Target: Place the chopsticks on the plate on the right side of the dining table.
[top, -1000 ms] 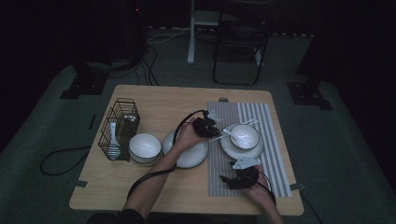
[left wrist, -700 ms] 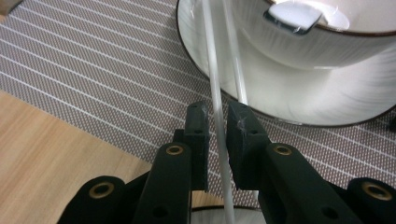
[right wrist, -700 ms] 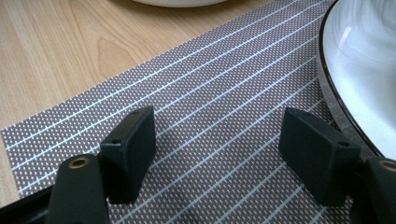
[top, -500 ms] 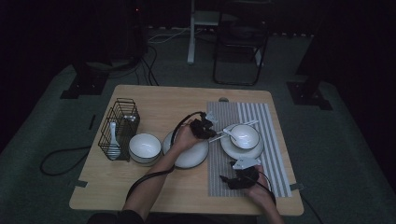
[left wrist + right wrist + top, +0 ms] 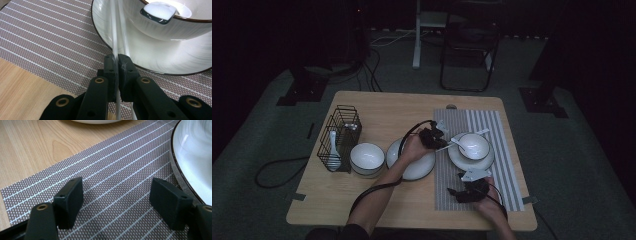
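Observation:
A white spoon [image 5: 455, 142] rests in a white dark-rimmed bowl [image 5: 475, 146] that stands on a plate [image 5: 460, 160] on the striped placemat [image 5: 504, 175]. My left gripper [image 5: 435, 140] is shut on the spoon's thin handle [image 5: 115, 37], just outside the plate's rim [image 5: 103, 30]. The spoon's scoop [image 5: 158, 11] lies over the edge of the bowl [image 5: 160, 31]. My right gripper [image 5: 454, 192] rests low over the near part of the placemat [image 5: 112, 167], open with nothing between its jaws [image 5: 116, 191]. The plate's edge [image 5: 192, 152] is just to its right.
A second white plate [image 5: 418, 168] lies under my left hand, with an empty bowl [image 5: 367, 156] left of it. A black wire basket [image 5: 341, 131] holding a white spoon [image 5: 332, 142] stands at the table's left. A chair [image 5: 469, 45] and cables lie beyond the table.

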Motion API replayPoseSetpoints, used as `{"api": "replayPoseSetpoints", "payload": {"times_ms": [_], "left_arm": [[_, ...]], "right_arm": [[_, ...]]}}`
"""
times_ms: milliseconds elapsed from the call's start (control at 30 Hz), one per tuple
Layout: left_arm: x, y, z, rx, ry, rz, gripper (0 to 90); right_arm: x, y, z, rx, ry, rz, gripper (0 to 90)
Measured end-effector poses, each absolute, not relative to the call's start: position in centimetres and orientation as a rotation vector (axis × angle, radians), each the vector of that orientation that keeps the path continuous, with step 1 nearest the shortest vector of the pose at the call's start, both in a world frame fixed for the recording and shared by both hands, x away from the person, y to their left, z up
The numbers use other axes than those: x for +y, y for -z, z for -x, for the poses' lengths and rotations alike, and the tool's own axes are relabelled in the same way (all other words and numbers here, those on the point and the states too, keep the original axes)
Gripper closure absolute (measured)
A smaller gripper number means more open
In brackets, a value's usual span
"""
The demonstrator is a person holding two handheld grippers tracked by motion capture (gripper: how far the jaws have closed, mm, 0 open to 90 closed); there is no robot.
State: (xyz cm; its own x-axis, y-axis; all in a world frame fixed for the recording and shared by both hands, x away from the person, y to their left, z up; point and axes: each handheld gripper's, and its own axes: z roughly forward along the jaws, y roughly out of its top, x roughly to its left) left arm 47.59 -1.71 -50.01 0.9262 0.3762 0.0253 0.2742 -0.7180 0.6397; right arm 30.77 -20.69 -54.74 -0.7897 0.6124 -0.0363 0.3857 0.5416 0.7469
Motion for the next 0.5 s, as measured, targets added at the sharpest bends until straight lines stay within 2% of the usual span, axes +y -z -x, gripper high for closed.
{"api": "replayPoseSetpoints", "payload": {"times_ms": [367, 500], "left_arm": [[-1.59, 49.74, -47.55, 0.453, -0.192, -2.408, 82.0], [-1.19, 49.39, -47.46, 0.463, -0.185, -2.382, 77.9]], "right_arm": [[-20.66, 54.74, -30.75, 2.489, -1.096, -0.829, 27.2], [-20.67, 54.74, -30.77, 2.489, -1.097, -0.83, 27.2]]}}
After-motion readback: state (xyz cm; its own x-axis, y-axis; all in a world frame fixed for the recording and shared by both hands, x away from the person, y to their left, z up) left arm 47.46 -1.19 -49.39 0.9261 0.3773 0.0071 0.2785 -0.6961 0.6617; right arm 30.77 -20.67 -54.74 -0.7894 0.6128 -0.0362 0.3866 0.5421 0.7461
